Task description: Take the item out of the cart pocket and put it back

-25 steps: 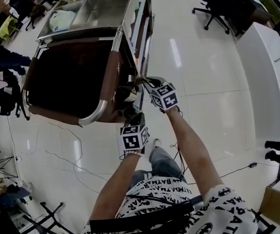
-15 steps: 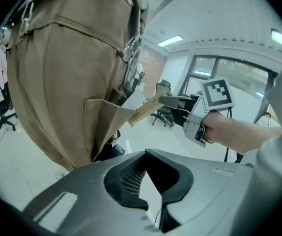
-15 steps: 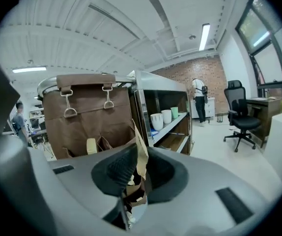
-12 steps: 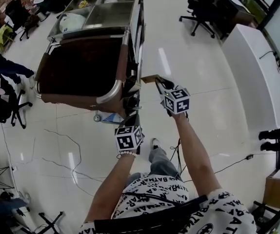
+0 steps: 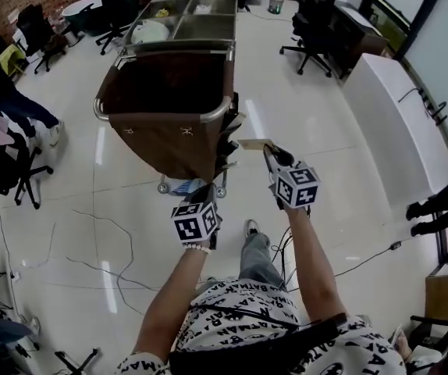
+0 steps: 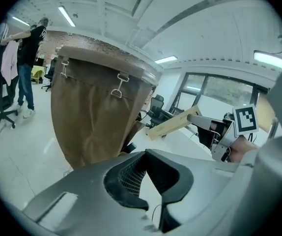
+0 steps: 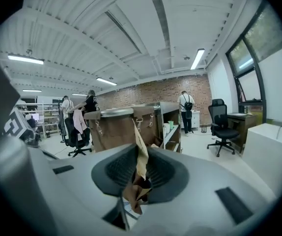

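Tan and flat, the paper item (image 5: 254, 143) is held at one end by the right gripper (image 5: 268, 151). In the head view it sticks out of the jaws toward 9 o'clock, almost level, with its free end pointing at the side of the cart (image 5: 161, 117). It is near that side but does not touch it; pale floor shows between them. In the right gripper view the paper item (image 7: 141, 154) stands on its edge between the two pads, a bit crumpled at the bottom, and the jaws of the right gripper (image 7: 140, 173) are narrow and closed on it.

From the left gripper view the same item (image 6: 173, 124) is at 1 o'clock, a pale strip coming out of the right gripper (image 6: 196, 118), beside the brown bag (image 6: 92, 122) that hangs on the cart.

In the head view the left gripper (image 5: 208, 191) is at 7 o'clock from the right one, lower and nearer to the person. Its jaws (image 6: 148, 181) stand a little apart and nothing is between them.

One second ago both grippers were close against the side of the cart, and the item's far end was at the dark side pocket (image 5: 229, 141). Half a second ago the item was just off the cart's corner. Now it is fully out, both grippers have drawn away from the cart, and the cart lies farther off at 12 o'clock.
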{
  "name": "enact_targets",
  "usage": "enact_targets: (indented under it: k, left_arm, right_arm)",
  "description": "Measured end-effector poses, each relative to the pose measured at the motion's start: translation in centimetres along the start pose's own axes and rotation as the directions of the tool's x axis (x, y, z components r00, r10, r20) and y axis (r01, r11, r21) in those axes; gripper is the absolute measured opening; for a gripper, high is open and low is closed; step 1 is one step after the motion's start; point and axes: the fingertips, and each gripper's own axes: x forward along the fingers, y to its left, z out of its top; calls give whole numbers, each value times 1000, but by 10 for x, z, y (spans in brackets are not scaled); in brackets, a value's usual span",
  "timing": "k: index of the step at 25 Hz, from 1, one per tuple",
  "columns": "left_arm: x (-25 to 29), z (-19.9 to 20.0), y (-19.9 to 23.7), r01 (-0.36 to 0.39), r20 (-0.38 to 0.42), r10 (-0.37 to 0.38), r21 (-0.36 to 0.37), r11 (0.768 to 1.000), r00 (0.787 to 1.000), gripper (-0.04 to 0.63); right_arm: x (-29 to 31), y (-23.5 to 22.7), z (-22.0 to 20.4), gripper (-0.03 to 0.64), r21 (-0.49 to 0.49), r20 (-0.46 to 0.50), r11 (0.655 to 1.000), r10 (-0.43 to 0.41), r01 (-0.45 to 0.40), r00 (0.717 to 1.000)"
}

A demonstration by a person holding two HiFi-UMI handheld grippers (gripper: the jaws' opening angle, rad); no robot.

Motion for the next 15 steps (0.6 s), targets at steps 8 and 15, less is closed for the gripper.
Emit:
enact_targets:
  k: [8, 15]
  left_arm:
    - [-96, -10, -9, 80, 35, -80, -6, 997, 996, 0]
    - [-129, 0, -58, 152, 94, -156, 45, 987, 983, 0]
  right_arm:
    - [-78, 115, 9, 71, -21, -19, 998, 52, -52, 998]
    - [-126, 146, -16, 71, -20, -112, 999, 32, -34, 993]
